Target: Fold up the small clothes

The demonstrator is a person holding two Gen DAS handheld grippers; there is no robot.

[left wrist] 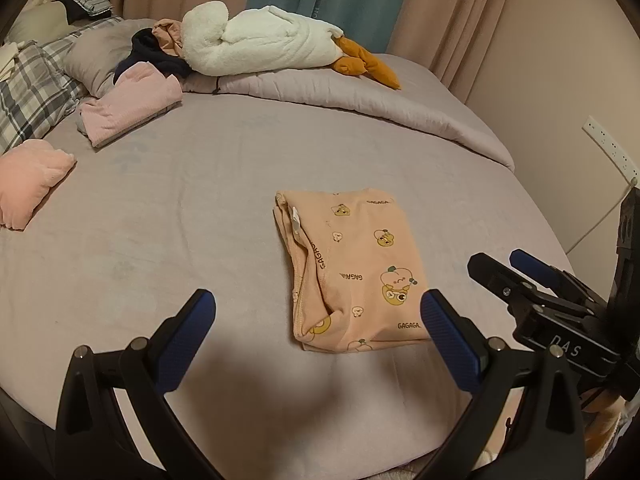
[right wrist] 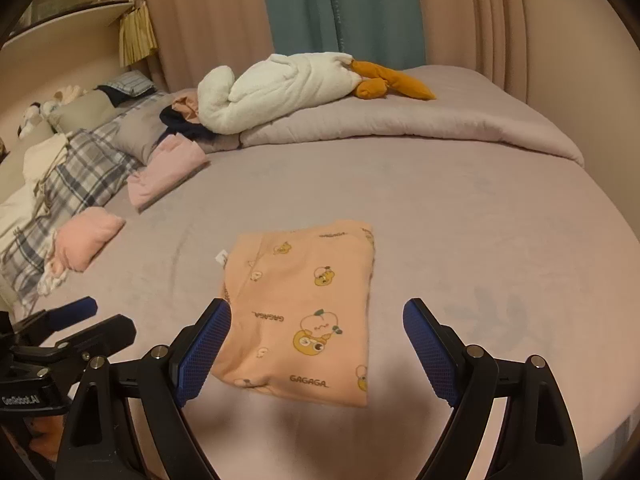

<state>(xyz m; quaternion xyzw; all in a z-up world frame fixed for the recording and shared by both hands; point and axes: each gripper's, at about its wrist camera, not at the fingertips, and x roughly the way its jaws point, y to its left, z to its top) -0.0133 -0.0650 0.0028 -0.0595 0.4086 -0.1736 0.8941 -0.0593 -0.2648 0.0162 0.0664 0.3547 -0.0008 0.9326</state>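
Note:
A small peach garment (left wrist: 352, 268) with cartoon prints and "GAGAGA" lettering lies folded into a flat rectangle on the mauve bed sheet; it also shows in the right wrist view (right wrist: 304, 312). My left gripper (left wrist: 318, 312) is open and empty, hovering just near of the garment, its right finger beside the garment's near right corner. My right gripper (right wrist: 316, 320) is open and empty, its jaws spread above the garment's near edge. The right gripper also shows at the right of the left wrist view (left wrist: 516, 268). The left gripper shows at the lower left of the right wrist view (right wrist: 76, 316).
Folded pink clothes (left wrist: 132, 108) and a pink bundle (left wrist: 28, 180) lie at the left by plaid pillows (left wrist: 28, 96). A white plush goose (left wrist: 260, 40) rests on the rolled duvet (left wrist: 360, 96) at the back. Curtains hang behind; a wall socket (left wrist: 612, 148) is at the right.

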